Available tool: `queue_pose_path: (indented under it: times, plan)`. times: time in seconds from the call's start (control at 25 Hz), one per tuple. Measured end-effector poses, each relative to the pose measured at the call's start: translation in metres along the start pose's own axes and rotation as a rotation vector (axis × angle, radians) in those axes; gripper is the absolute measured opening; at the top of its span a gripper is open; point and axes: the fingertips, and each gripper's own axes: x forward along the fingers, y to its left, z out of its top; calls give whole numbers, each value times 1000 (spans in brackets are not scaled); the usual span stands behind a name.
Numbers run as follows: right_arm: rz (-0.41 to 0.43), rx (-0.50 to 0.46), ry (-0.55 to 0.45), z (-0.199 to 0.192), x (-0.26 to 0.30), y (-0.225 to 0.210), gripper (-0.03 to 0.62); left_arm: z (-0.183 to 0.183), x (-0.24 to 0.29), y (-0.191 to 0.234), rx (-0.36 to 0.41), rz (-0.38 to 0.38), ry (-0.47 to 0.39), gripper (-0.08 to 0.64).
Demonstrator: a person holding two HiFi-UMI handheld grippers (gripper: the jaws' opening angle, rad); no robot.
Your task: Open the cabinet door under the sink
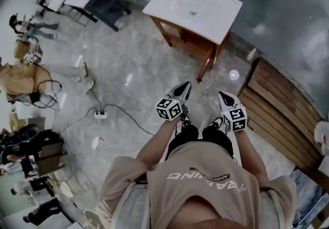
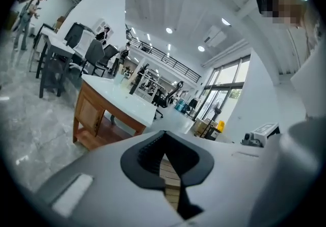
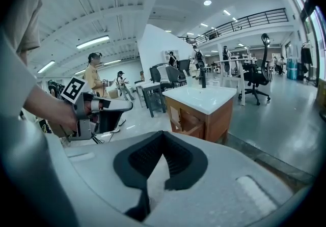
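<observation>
**Both grippers empty, well short of the sink cabinet**

Head view: the sink cabinet, wood under a white basin top, stands at 12 o'clock. It is well apart from the left gripper and right gripper, both near centre.
Left gripper view: the fingers are together on nothing, and the cabinet sits at 9 o'clock.
Right gripper view: the fingers are likewise together and empty. The cabinet is at 1 o'clock, and a framed panel there reads as the cabinet door.
The door looks like a stiff, light, hinged wooden panel that should swing easily. No handle can be made out, so its free edge is the likely hold, though smooth wood may slip.
</observation>
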Motion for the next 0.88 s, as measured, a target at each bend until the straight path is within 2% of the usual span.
queue_pose_path:
  times: [0.2, 0.36, 0.6, 0.88]
  plan:
    - [32, 11, -68, 44, 4, 14, 2, 44, 1, -4, 124, 43, -7, 14]
    - [34, -54, -126, 88, 4, 22, 2, 84, -5, -8, 201, 52, -37, 14]
    - [25, -118, -246, 159, 3, 34, 2, 152, -25, -8, 269, 85, -125, 15]
    - [-10, -198, -370, 221, -5, 67, 2, 211, -62, -12, 417, 74, -190, 15]
